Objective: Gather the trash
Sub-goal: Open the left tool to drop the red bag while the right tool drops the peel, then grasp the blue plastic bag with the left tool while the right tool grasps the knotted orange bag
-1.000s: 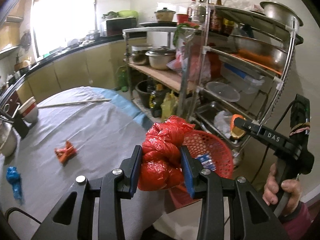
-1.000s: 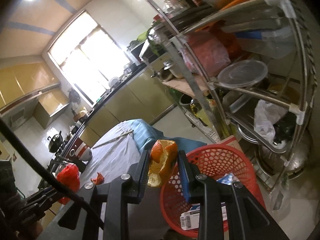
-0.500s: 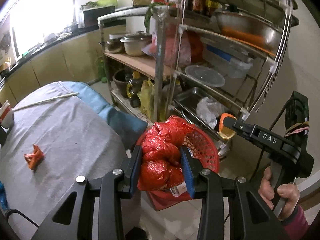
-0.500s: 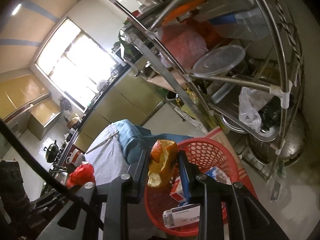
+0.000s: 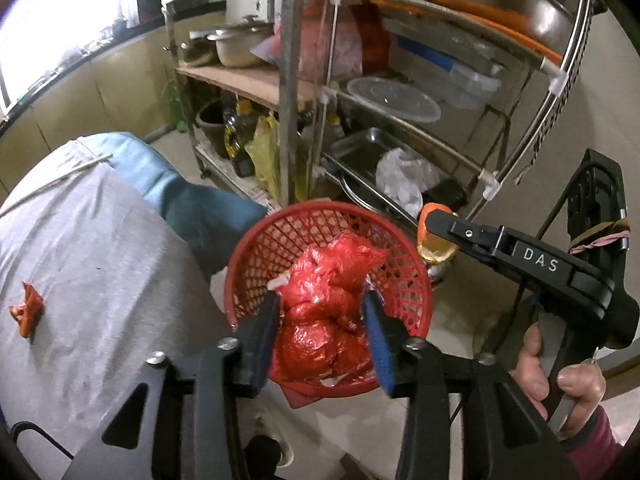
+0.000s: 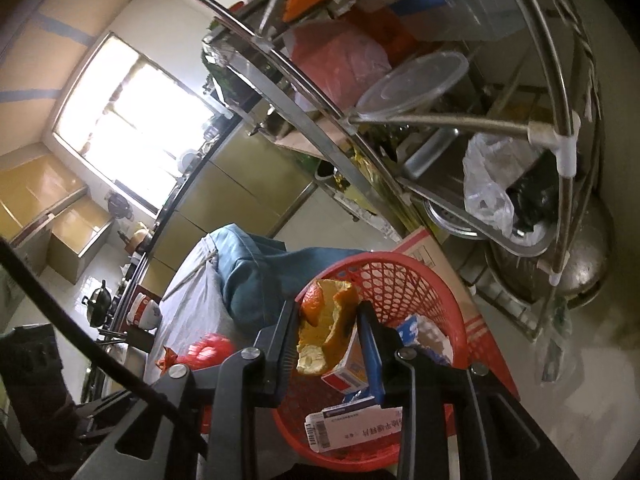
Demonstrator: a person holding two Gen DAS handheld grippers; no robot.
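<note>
A crumpled red plastic bag (image 5: 324,292) hangs between the fingers of my left gripper (image 5: 320,320), right above the red mesh basket (image 5: 320,205). The left jaws are opening and the pads no longer squeeze the bag. My right gripper (image 6: 326,334) holds an orange peel (image 6: 328,308) over the basket's near rim (image 6: 420,268). Its jaws are starting to open, but the peel still touches both pads. In the left wrist view the right gripper (image 5: 430,232) reaches in from the right, with the orange peel (image 5: 436,251) at its tip beside the basket.
Cardboard medicine boxes (image 6: 348,432) lie in the basket. A grey-clothed table (image 5: 100,260) at the left carries an orange wrapper (image 5: 26,312) and a chopstick (image 5: 56,180). A metal rack (image 5: 400,120) full of pots stands just behind the basket. A hand (image 5: 560,380) grips the right tool.
Both grippers came down and moved over the basket, which now fills more of each view. The left jaws have spread a little around the red bag.
</note>
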